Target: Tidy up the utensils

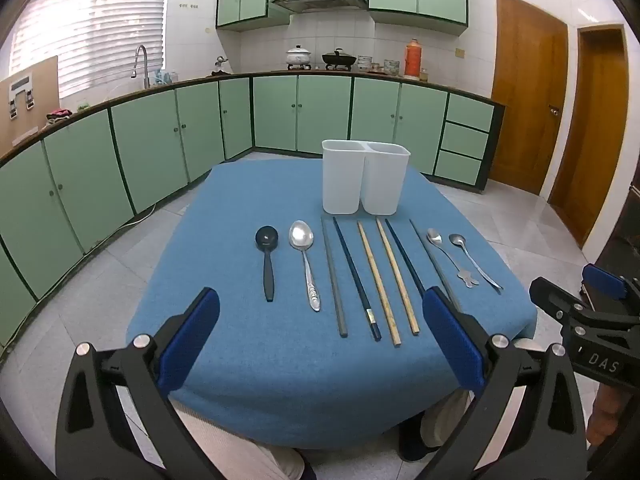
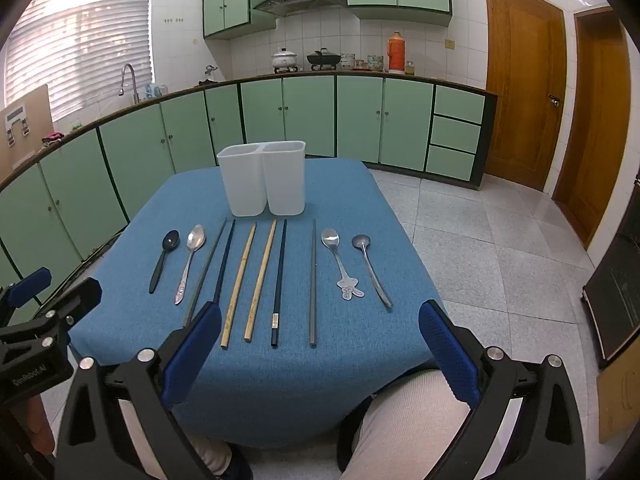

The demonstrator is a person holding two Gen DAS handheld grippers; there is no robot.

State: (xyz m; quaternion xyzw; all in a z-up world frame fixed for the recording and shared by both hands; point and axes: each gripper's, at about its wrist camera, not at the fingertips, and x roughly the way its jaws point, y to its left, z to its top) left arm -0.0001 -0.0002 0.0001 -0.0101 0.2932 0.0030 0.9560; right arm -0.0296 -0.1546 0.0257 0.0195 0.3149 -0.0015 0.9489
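Observation:
A white two-compartment holder (image 1: 365, 176) (image 2: 264, 178) stands at the far side of a blue-clothed table (image 1: 240, 264) (image 2: 344, 208). In front of it lies a row of utensils: a black spoon (image 1: 267, 260) (image 2: 163, 255), a large steel spoon (image 1: 305, 256) (image 2: 191, 258), several chopsticks (image 1: 378, 280) (image 2: 264, 276) in grey, dark blue and bamboo, a small spoon with a figure handle (image 1: 448, 254) (image 2: 339, 262) and a plain small spoon (image 1: 474, 258) (image 2: 371, 270). My left gripper (image 1: 322, 316) and right gripper (image 2: 320, 320) hover open above the near table edge, holding nothing.
Green kitchen cabinets (image 1: 280, 116) and a counter with pots run behind the table. Wooden doors (image 2: 520, 80) stand at the right. The person's legs in light trousers (image 2: 404, 412) sit under the near edge. Tiled floor (image 2: 480, 248) surrounds the table.

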